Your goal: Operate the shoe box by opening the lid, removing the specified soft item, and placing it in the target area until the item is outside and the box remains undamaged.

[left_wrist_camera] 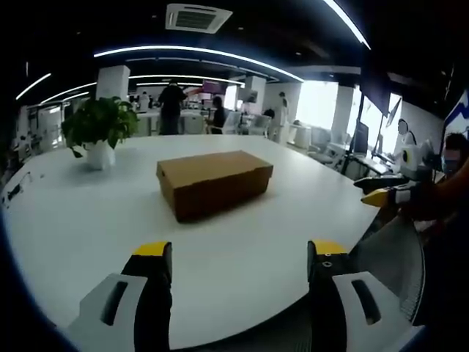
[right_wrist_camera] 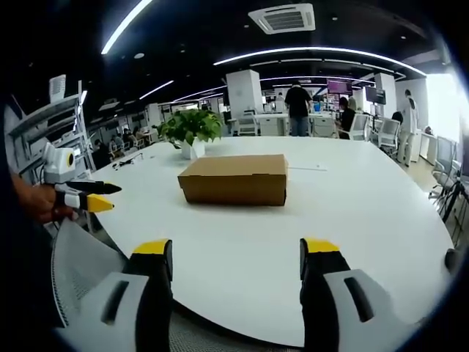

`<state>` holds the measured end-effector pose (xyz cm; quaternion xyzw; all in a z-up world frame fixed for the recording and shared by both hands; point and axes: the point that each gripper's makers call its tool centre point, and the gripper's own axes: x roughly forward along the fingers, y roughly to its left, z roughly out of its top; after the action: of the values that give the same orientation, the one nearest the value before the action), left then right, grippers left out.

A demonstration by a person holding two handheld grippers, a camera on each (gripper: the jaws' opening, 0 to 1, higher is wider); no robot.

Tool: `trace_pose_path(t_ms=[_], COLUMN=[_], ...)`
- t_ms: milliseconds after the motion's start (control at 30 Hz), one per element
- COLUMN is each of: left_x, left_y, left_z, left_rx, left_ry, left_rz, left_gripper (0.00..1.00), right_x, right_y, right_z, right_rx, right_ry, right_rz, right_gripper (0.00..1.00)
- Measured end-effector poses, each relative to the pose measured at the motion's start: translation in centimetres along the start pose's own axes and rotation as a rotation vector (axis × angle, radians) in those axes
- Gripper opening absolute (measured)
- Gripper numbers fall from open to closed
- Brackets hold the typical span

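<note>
A brown cardboard shoe box (left_wrist_camera: 214, 182) sits lid-closed near the middle of the big white desk (left_wrist_camera: 80, 227), well apart from both grippers. The left gripper (left_wrist_camera: 238, 253) hangs over the desk's near edge, jaws spread wide and holding nothing. The right gripper (right_wrist_camera: 236, 253) does likewise, also spread and bare. A potted plant (left_wrist_camera: 99, 128) stands beyond the box, people further back.
</note>
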<state>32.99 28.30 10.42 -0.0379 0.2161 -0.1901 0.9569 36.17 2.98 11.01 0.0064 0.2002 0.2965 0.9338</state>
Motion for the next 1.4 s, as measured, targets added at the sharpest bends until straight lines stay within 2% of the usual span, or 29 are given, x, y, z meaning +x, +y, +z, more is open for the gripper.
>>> trace_pose_path(t_ms=[400,567,700,933,1167,1400], left_x=[0.3,0.5,1.0,2.2,3.5,5.2], left_y=[0.1,0.6,2.0,3.9,5.3,7.2], left_z=[0.3,1.3,2.5,5.0,6.0,6.8], left_rx=[-0.001,0.003,0.007,0.03,0.043,0.039], left_ry=[0.0,-0.014,-0.028,-0.053,-0.056,-0.055], left_rz=[-0.006,-0.004,0.012,0.033,0.05,0.073], left_gripper=[0.76,0.77,0.77,0.77,0.77,0.77], right_x=[0.1,0.3,0.7,2.4,4.9,7.8], right_y=[-0.2,-1.3,-2.3,-4.2,-5.4,-6.2], right_z=[0.1,1.2,2.0,3.9,5.3,5.9], right_rx=[0.014,0.031,0.017,-0.038,-0.092,-0.122], right_ry=[0.004,-0.003,-0.007,-0.008,-0.001,0.022], right_rz=[-0.002,-0.011,-0.024,-0.024,-0.006,0.016], right_gripper=[0.67,0.69,0.69,0.69,0.69,0.69])
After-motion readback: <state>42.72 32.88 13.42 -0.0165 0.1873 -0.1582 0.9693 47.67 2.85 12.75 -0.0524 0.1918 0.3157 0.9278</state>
